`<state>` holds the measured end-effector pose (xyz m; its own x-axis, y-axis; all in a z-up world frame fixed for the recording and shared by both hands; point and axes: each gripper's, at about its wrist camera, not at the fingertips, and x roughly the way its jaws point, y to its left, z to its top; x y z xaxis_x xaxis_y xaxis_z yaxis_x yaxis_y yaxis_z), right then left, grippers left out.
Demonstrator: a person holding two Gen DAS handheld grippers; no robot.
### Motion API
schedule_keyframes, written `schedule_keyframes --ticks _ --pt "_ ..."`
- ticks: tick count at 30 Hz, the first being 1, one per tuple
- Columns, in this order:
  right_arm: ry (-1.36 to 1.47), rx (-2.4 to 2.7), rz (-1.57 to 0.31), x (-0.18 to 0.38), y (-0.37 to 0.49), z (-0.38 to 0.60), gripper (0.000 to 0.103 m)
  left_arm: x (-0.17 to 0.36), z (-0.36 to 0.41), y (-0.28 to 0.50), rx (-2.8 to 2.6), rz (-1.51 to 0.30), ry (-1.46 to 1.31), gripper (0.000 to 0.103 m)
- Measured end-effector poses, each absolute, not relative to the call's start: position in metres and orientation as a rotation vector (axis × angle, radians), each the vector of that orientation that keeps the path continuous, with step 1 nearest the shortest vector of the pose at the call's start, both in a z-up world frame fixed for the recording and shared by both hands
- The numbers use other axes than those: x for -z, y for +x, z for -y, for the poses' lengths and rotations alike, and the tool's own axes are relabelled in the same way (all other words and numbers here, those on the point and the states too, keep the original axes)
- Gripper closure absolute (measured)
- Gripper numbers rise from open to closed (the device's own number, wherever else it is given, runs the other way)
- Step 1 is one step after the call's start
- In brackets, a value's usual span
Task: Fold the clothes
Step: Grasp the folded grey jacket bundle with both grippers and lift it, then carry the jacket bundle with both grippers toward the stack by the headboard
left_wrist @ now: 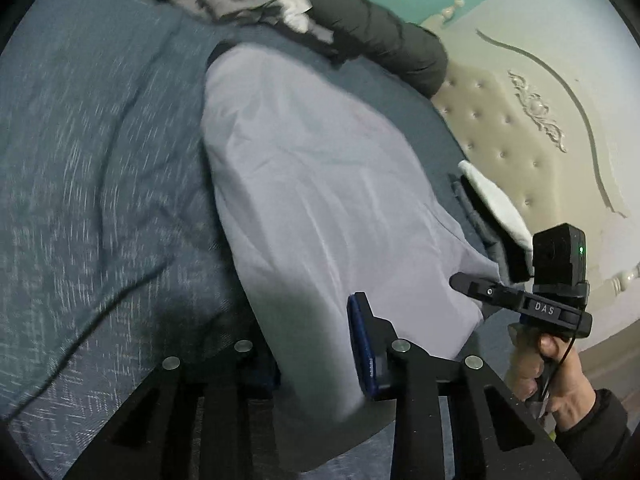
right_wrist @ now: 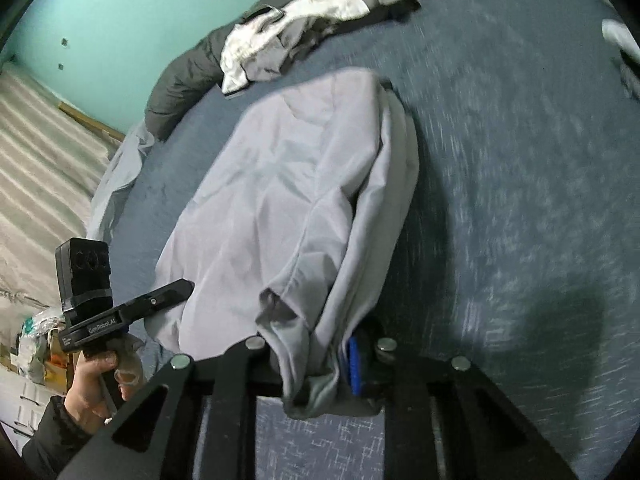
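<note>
1. One pale lilac-grey smooth-fabric garment (left_wrist: pixel 320 184) lies spread along the blue-grey woven bedspread (left_wrist: pixel 88 168); its near end is lifted off the bed by both grippers.
2. Two black two-finger grippers are in view; the left gripper (left_wrist: pixel 316 364) has fabric between its fingers, one blue-padded fingertip (left_wrist: pixel 362 344) pressed against the cloth, so it is clamped on the garment's near edge; the right gripper (right_wrist: pixel 320 364) is closed on a bunched fold of the same garment, its blue pad (right_wrist: pixel 354 364) showing beside the cloth.
3. Two hands show, one per view: the right hand (left_wrist: pixel 556 380) in a dark sleeve grips its handle in the left wrist view; the left hand (right_wrist: pixel 96 384) grips its handle in the right wrist view.
4. One crumpled white-and-grey pile of clothing (right_wrist: pixel 288 40) lies at the far side of the bed, resting on one dark quilted jacket (left_wrist: pixel 384 40).
5. One cream tufted headboard (left_wrist: pixel 520 128) stands beside the bed; a teal wall (right_wrist: pixel 120 12) lies behind.
</note>
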<state>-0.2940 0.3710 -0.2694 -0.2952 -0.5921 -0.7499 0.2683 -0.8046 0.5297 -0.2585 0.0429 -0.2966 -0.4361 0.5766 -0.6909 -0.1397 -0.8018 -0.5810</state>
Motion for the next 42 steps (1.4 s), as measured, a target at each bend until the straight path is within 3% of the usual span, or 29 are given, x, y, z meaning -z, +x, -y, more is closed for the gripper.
schedule_keyframes --ticks 15,34,42 --pt "1.224 2.241 0.352 0.139 -0.318 -0.406 0.087 0.172 -0.112 -0.275 -2.283 0.495 -1.15 0.074" --pt "1.003 2.468 0.301 -0.004 -0.35 -0.561 0.088 0.042 -0.273 -0.361 -2.269 0.373 -0.893 0.074" --pt "0.935 2.561 0.262 -0.032 -0.371 -0.644 0.088 0.016 -0.364 -0.404 -2.247 0.338 -0.792 0.074"
